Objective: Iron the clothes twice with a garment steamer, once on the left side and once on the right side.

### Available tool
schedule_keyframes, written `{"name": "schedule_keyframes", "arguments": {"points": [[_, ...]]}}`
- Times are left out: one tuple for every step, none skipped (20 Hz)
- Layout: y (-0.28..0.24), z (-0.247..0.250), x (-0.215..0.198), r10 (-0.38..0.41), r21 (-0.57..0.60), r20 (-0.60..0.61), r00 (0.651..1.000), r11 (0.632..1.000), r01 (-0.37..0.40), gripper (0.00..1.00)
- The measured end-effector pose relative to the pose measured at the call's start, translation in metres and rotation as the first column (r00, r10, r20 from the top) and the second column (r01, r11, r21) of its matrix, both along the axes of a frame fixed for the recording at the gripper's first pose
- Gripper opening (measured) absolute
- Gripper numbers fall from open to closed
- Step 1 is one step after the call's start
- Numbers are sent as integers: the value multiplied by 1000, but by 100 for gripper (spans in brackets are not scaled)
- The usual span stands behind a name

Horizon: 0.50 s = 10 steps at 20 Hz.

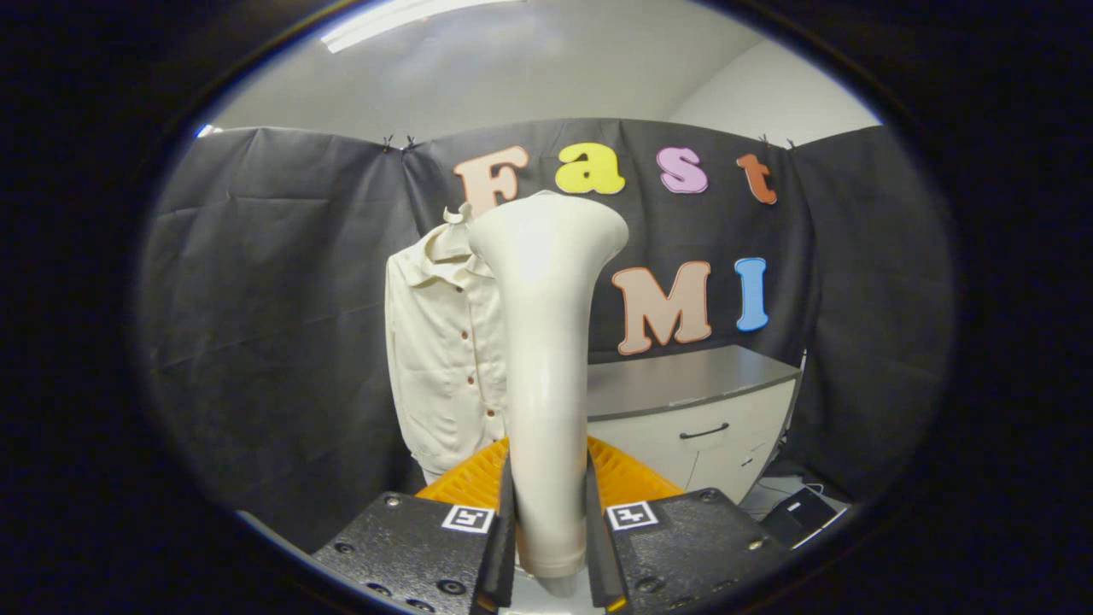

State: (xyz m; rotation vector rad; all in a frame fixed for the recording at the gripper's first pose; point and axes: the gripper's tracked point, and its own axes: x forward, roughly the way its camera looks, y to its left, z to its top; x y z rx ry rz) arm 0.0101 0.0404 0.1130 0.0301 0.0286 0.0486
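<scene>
The gripper (551,521) pinches the steamer (546,359) upright between its fingers; the shirt (440,359) hangs beyond, slightly left.

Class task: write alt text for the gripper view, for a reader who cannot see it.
The gripper is shut on the handle of a cream garment steamer, which stands upright between its fingers. Beyond it a cream button-up shirt hangs against the black cloth wall, with a grey-topped white cabinet beside the shirt.
</scene>
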Motion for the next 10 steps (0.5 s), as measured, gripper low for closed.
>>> {"name": "schedule_keyframes", "arguments": {"points": [[1, 0, 0, 1, -8, 2, 1000, 1000, -1, 34], [3, 0, 1, 4, -13, -2, 1000, 1000, -4, 34], [5, 0, 1, 7, -14, 0, 1000, 1000, -7, 34], [6, 0, 3, 9, -15, 0, 1000, 1000, -9, 34], [7, 0, 4, 10, -12, -2, 1000, 1000, -10, 34], [8, -2, 5, 9, -7, -5, 1000, 1000, -9, 34], [8, -4, 6, 7, -6, -10, 1000, 1000, -7, 34], [7, -6, 7, 6, -3, -14, 1000, 1000, -6, 34], [7, -8, 8, 5, 2, -20, 1000, 1000, -5, 34], [7, -9, 9, 4, 3, -22, 1000, 1000, -4, 34]]}}
